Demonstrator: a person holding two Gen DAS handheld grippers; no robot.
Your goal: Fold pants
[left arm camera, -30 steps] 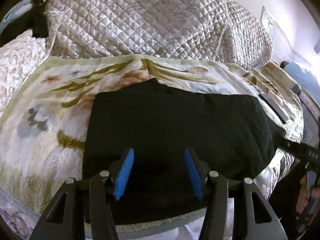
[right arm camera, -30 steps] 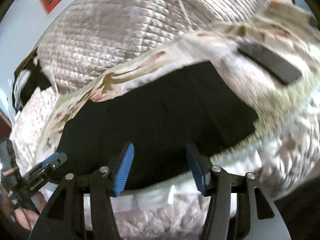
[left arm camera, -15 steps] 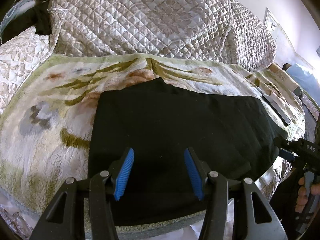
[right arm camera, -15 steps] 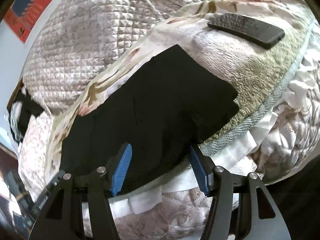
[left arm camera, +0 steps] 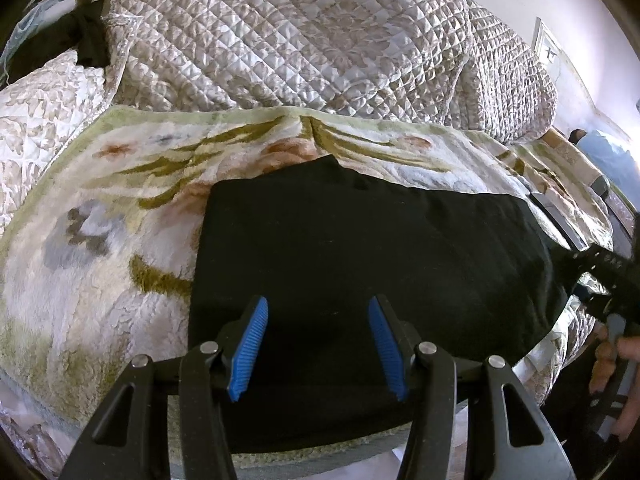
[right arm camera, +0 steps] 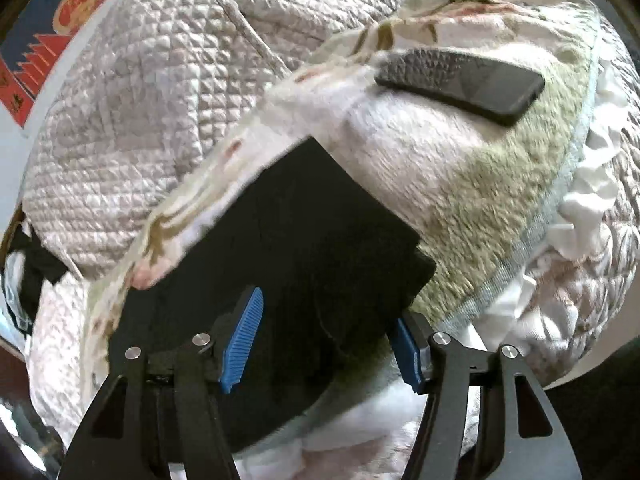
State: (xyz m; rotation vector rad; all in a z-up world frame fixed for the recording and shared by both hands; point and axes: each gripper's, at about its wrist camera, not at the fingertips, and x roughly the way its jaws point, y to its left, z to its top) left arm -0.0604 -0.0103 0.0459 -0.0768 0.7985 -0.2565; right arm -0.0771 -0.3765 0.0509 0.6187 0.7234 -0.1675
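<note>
Black pants point(left arm camera: 360, 256) lie folded flat in a wide rectangle on a floral blanket point(left arm camera: 100, 216) on a bed. My left gripper point(left arm camera: 316, 344) is open and hovers over the near edge of the pants, holding nothing. My right gripper point(right arm camera: 324, 340) is open at the pants' right end point(right arm camera: 312, 248), its right finger just past the corner of the fabric; it holds nothing. The right gripper also shows at the right edge of the left wrist view point(left arm camera: 600, 276), held by a hand.
A dark flat phone-like slab point(right arm camera: 460, 80) lies on the blanket to the right of the pants. Quilted silver bedding point(left arm camera: 300, 36) is piled behind. The bed edge with white frills point(right arm camera: 580, 216) drops off at the near right.
My right gripper has swung closer to the right end of the pants and tilted. My left gripper has drawn slightly nearer; the pants have not moved.
</note>
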